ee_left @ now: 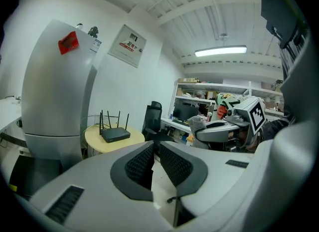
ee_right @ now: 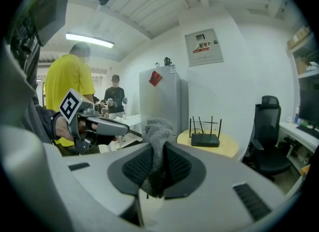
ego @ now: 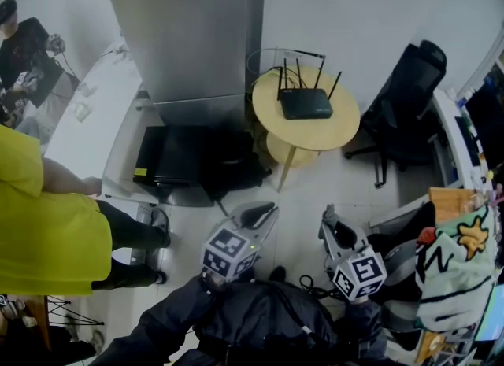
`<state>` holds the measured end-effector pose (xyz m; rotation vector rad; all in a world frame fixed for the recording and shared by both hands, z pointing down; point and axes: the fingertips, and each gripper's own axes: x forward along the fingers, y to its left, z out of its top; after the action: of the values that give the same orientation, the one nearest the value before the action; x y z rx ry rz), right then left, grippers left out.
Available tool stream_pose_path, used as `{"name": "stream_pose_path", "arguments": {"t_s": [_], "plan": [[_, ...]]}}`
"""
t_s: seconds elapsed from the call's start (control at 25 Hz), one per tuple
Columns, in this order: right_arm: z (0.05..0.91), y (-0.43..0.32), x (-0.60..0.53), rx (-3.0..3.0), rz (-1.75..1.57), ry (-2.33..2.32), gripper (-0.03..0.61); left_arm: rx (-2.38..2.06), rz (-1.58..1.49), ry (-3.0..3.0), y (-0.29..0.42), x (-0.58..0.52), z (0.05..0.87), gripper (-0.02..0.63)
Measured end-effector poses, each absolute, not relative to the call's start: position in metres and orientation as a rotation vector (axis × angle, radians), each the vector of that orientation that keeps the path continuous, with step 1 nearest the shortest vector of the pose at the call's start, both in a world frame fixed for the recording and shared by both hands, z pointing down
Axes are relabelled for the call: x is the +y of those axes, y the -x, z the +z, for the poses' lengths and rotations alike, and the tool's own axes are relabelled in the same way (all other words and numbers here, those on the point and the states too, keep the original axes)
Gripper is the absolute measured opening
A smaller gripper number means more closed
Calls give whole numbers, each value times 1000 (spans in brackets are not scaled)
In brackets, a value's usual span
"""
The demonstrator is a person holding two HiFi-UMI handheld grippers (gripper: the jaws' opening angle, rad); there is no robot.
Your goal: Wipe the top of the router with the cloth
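A black router (ego: 305, 103) with several antennas stands on a small round yellow table (ego: 335, 132) ahead of me; it also shows as the router (ee_left: 114, 134) in the left gripper view and the router (ee_right: 205, 139) in the right gripper view. My right gripper (ee_right: 158, 162) is shut on a grey cloth (ee_right: 158, 128) that sticks up between its pads. It is held low, well short of the table, as is the right gripper (ego: 331, 221) in the head view. My left gripper (ego: 264, 212) hangs beside it, jaws together on nothing.
A tall grey cabinet (ego: 189, 34) stands left of the table, with a black box (ego: 189, 160) on the floor before it. A black office chair (ego: 405, 97) sits to the right. A person in a yellow shirt (ego: 39, 223) stands at my left. A cluttered desk (ego: 457, 254) lies at my right.
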<state>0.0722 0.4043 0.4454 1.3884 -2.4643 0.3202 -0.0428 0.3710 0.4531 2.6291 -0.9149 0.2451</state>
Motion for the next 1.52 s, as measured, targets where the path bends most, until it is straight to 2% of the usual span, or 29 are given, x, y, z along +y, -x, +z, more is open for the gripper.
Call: {"name": "stream_pose_path", "arguments": {"t_s": [1.52], "plan": [[450,-68,393,-2472,327,-1357,71,-914,246,-2620,39,362,456,26]]}}
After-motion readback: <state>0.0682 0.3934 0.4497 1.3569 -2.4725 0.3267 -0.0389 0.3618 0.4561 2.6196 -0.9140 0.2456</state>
